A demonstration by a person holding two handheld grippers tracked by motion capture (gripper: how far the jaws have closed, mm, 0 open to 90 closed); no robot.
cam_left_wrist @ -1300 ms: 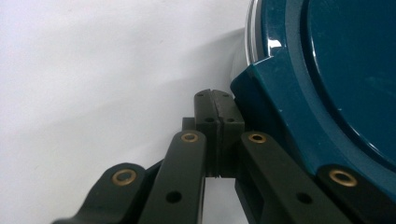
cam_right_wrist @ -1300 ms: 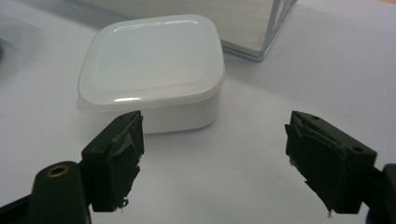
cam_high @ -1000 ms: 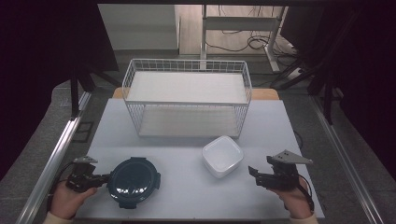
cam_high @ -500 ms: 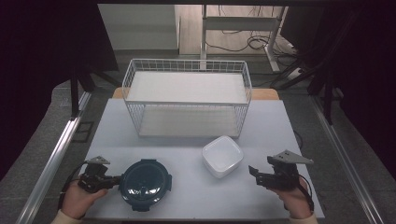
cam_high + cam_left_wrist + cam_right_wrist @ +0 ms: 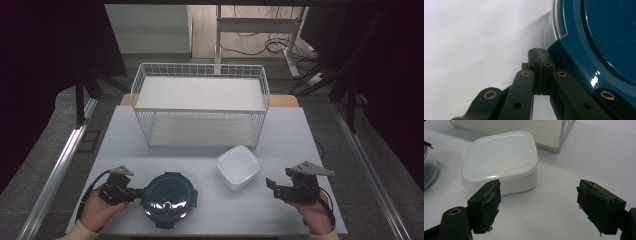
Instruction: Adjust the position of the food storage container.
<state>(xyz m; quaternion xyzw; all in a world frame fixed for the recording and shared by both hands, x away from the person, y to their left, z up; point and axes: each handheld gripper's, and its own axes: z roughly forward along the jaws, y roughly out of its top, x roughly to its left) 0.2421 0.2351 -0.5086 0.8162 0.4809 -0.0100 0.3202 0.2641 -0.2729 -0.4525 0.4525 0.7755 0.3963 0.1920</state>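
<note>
Near the front left corner of the white bench, the left gripper has its jaws pressed together, empty, with their tips against the side latch of the round dark-blue lidded container; in the left gripper view the closed tips sit right beside the container's blue clasp. Compared with a second ago, the container has slid to the right along the front of the bench, and the left hand has come along behind it, so this looks like a push with closed jaws rather than a grasp. The container now lies nearer the middle of the front edge, closer to the square white lidded box but apart from it. The right gripper has not moved; its jaws are spread wide with nothing between them, pointing toward the white box just ahead, without touching it. Behind both stands the empty white wire basket. My reading is that the push brings the blue container into easier reach, perhaps for a proper grip or a handover, and that no lifting has begun.
</note>
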